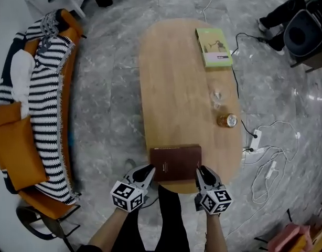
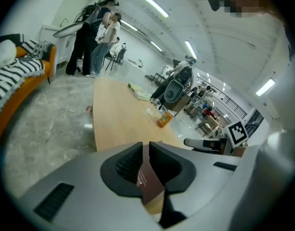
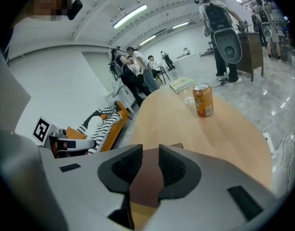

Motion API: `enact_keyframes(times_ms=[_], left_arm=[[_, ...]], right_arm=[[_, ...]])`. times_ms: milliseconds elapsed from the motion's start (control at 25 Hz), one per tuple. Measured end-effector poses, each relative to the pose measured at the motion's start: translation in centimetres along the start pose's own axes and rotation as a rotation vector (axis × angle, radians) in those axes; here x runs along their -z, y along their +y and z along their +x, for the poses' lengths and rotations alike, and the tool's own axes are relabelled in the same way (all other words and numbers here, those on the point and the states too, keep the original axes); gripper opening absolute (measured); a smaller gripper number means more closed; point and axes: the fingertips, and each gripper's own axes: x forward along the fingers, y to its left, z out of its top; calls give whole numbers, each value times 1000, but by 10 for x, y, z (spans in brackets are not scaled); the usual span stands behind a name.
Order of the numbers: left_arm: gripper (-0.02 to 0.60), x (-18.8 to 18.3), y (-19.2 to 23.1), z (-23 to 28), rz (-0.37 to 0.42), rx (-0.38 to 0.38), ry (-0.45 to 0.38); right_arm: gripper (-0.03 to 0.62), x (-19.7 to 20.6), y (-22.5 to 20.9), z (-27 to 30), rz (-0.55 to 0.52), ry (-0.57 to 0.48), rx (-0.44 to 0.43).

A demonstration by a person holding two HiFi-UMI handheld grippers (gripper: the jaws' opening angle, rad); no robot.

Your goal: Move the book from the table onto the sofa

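In the head view, the flat maroon hardcover book (image 1: 175, 162) lies at the near end of the oval pale wooden desk (image 1: 176, 88). The left tongs (image 1: 147, 172) and right tongs (image 1: 204, 173) flank its two near corners, probably so it can be lifted from both sides towards the orange sofa with a striped throw (image 1: 67, 93), well apart on the left. The desk carries two books counting the pale green paperback (image 1: 214, 47), one clear glass (image 1: 217, 97) and one orange drink can (image 1: 227, 121). In the left gripper view, those tongs (image 2: 145, 150) are pressed almost together, with the book's corner showing below the slit, not gripped. In the right gripper view, the tongs (image 3: 150, 155) stand apart above the cover, clamping nothing.
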Motion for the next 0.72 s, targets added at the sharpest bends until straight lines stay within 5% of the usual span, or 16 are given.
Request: enact_keyframes(times_ms=[280,720], left_arm=[[192,61,51,33,-128,-74,77],[236,108,86,70,-341,-72,140]], right_arm=[[177,39,-42,34,13,101,13],[233,72,-72,71,96,271,-56]])
